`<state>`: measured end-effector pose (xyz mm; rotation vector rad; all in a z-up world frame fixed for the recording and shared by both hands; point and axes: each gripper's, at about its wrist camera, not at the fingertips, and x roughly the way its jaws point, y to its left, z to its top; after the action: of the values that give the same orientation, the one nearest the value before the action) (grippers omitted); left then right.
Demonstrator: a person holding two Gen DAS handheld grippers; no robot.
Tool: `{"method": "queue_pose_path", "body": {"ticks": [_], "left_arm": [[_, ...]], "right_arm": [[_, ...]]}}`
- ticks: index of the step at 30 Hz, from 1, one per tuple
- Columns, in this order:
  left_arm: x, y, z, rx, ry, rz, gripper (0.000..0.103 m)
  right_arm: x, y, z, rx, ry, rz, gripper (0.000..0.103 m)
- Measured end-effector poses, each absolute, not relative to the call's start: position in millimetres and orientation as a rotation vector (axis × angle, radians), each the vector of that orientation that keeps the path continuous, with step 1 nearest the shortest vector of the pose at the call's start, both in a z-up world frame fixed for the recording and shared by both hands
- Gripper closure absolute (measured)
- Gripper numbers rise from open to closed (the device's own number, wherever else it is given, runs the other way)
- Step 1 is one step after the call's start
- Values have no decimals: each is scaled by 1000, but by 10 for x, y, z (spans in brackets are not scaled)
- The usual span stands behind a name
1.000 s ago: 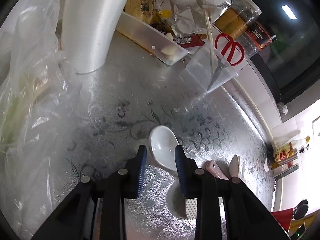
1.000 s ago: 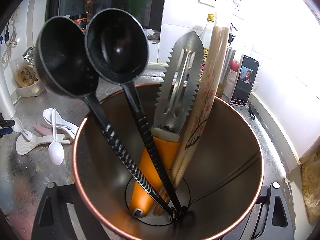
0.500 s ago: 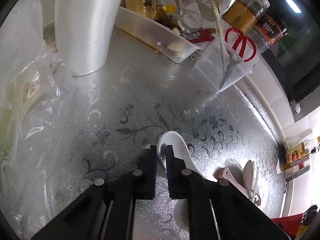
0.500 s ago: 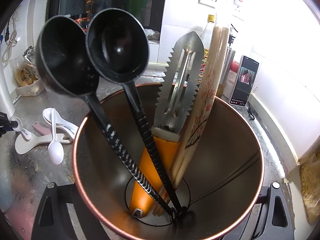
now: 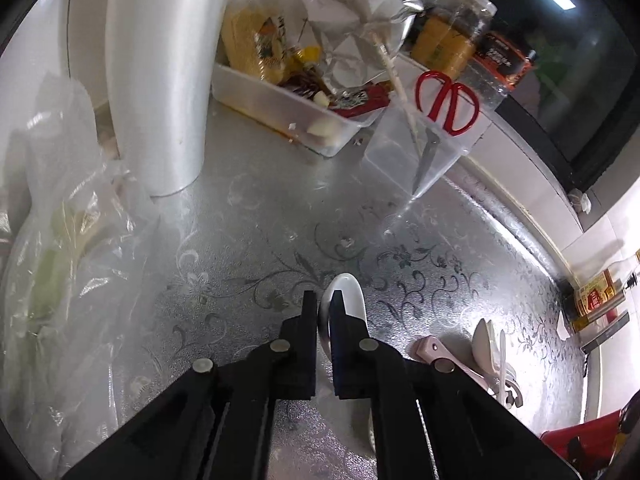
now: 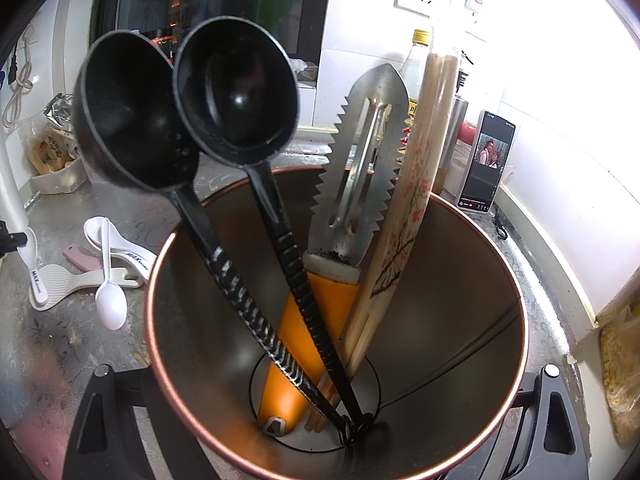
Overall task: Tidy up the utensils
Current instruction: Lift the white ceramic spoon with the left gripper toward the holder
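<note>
Gripper on the left (image 5: 324, 304) tilts steeply down toward the silver floral-patterned bench (image 5: 248, 248), its black jaws having just closed until only a sliver of gap remains, pinching the white spoon (image 5: 347, 296) edge-on near its bowl; the spoon's handle trails back under the right finger. Just to the right lie more white spoons (image 5: 490, 344) and a pink paddle (image 5: 430, 350), piled together on the bench. Right gripper (image 6: 320, 396) also angles down, its fingers spread wide against the outside of a copper-rimmed holder (image 6: 460, 320). Inside stand two black ladles (image 6: 236, 88), a serrated scraper with an orange handle (image 6: 360, 168), and a sleeve of chopsticks (image 6: 424, 184).
</note>
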<state>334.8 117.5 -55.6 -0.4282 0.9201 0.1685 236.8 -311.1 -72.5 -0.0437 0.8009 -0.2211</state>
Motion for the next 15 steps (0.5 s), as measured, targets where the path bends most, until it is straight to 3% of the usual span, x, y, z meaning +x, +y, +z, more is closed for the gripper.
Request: {"method": "queue_pose_path", "body": {"ticks": [15], "left_arm": [[3168, 848, 207, -279, 732, 90, 98]], "right_arm": [[2352, -3126, -708, -51, 798, -227, 10]]}}
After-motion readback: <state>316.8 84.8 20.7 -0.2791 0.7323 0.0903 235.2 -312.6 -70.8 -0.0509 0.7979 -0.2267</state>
